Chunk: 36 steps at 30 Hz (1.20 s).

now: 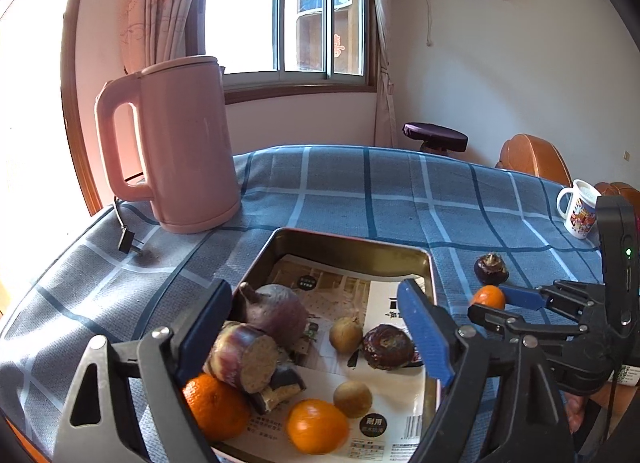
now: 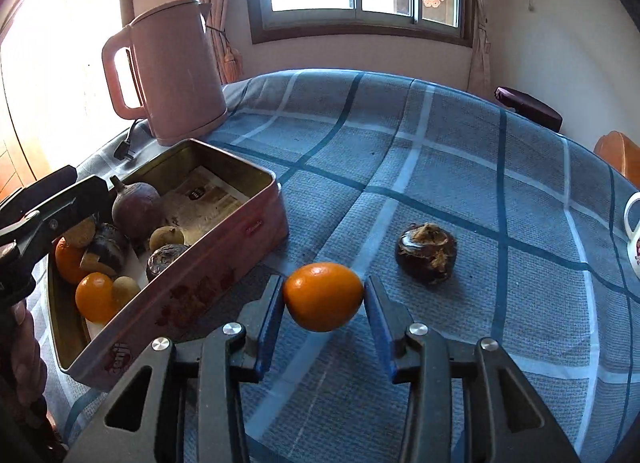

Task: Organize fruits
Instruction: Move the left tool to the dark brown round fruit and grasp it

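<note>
A pink metal tin on the blue checked tablecloth holds oranges, brown round fruits, a dark water chestnut, a purple root and cut cane pieces. My left gripper is open and empty above the tin. My right gripper is shut on a small orange, held just above the cloth to the right of the tin. Another water chestnut lies on the cloth beyond it.
A pink kettle with a loose plug stands behind the tin at the left. A white printed mug stands at the right edge. Chairs and a stool stand beyond the table.
</note>
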### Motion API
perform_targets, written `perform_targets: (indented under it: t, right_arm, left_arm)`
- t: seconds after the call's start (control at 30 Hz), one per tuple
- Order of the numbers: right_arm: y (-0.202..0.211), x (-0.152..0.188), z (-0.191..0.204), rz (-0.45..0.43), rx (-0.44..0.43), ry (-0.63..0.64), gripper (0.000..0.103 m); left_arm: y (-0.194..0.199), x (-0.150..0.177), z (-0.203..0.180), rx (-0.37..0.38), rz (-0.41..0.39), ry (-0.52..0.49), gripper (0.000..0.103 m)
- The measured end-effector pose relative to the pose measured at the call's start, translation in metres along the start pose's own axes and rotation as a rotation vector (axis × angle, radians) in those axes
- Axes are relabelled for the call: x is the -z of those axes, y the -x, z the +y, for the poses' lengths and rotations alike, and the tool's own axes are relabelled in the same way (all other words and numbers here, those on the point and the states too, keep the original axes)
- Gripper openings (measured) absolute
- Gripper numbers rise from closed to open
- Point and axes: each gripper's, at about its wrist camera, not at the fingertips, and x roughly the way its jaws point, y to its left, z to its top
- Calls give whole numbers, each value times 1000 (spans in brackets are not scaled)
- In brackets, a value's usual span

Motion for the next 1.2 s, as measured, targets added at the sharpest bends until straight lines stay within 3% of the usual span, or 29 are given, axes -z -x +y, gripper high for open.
perform_targets:
  t: [0.27,0.43,0.6,0.77,0.93,0.97,1.0,1.2]
  right_arm:
    - [30,3,-70,-66,213,-95,43]
    - [34,11,-100,-69,280,-150,43]
    - [37,14,-116,-71,268,-192,43]
    - [36,16,-122,-74,228,-227,43]
    - [36,16,-119,-76,215,-215,43]
    - [36,16,-119,-78,212,-215,43]
    - [36,16,-118,-81,210,-214,43]
    - [38,16,-116,-94,206,-201,43]
  left_arm:
    - [-6,-21,-75,81,-1,-106,89]
    - [-32,-26,-119,135,69,-134,89]
    - [-72,-19,-164,177,151,-216,88]
    - [-114,-12,-183,195,258,-228,81]
    - [-132,-13,-187,212,305,-224,63]
    - [-134,-12,-186,223,317,-221,51]
    - [-136,-11,-186,240,330,-216,46]
    - [-133,-11,-182,264,318,-192,45]
